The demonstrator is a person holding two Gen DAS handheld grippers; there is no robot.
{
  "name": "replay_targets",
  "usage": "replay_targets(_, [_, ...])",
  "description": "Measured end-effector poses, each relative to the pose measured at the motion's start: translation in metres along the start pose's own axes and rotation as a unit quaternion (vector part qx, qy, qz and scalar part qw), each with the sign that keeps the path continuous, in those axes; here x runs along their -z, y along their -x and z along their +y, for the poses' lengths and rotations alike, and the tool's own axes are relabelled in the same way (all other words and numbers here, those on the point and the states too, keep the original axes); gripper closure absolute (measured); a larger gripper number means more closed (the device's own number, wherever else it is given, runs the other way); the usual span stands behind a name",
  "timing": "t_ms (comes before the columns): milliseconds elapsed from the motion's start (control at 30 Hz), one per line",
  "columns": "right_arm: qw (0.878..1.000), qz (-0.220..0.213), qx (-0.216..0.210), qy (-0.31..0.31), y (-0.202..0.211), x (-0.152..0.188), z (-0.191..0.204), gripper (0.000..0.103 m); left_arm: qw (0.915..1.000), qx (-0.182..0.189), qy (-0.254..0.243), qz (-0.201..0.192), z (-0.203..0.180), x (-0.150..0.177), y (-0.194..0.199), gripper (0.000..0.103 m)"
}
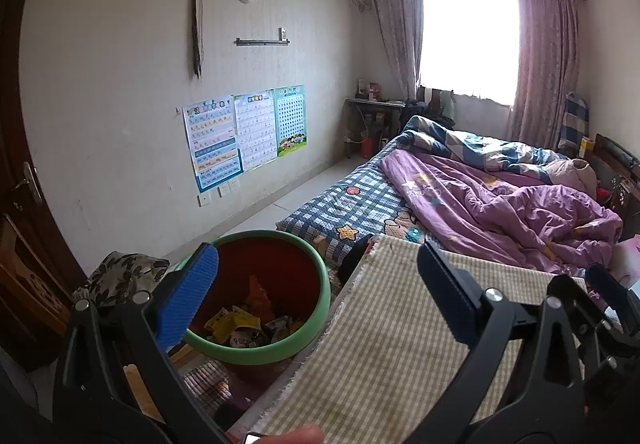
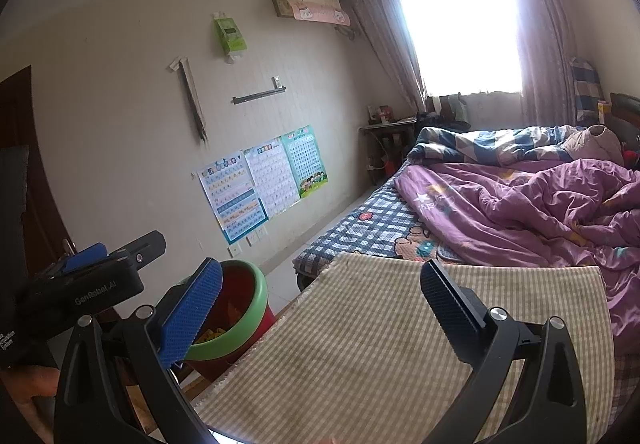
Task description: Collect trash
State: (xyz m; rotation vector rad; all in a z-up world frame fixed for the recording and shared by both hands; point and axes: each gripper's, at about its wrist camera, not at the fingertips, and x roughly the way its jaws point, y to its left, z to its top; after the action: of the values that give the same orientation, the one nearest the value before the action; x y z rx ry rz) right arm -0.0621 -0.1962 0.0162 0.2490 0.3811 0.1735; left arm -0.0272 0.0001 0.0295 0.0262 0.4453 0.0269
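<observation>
Bedroom scene: left gripper [image 1: 320, 296] and right gripper [image 2: 322, 312] both spread wide, empty, above a checked cloth [image 1: 384, 344] at lower centre. Red green-rimmed bin [image 1: 260, 292] holding wrappers [image 1: 240, 326], lower left beside cloth edge; bare floor [image 1: 304, 195] beyond.

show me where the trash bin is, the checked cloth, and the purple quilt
Bin [image 1: 310, 276]: left wrist view, on its green rim.
Checked cloth [image 1: 380, 344]: left wrist view, on its bare middle between the fingers.
Purple quilt [image 2: 520, 203]: right wrist view, on a fold near its middle.
</observation>
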Motion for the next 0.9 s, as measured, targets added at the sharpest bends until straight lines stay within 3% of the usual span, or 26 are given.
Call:
replay_targets(533, [1.000, 0.010, 0.003, 0.000, -0.005, 0.004, -0.002, 0.007, 1.0000, 0.005, 0.001, 0.007, 0.003, 0.002, -0.004, 0.005])
replay_targets(700, [0.999, 0.033, 0.015, 0.003, -0.011, 0.013, -0.012, 0.007, 0.9998, 0.020, -0.004, 0.009, 0.005, 0.007, -0.009, 0.005])
replay_targets(767, [0.998, 0.054, 0.038, -0.002, -0.015, 0.024, -0.028, 0.007, 0.9995, 0.028, -0.004, 0.015, 0.007, 0.010, -0.012, 0.005])
replay_targets(900, [0.983, 0.113, 0.144, -0.023, -0.025, 0.058, -0.090, 0.007, 0.9982, 0.034, -0.001, 0.048, 0.015, 0.022, -0.022, 0.005])
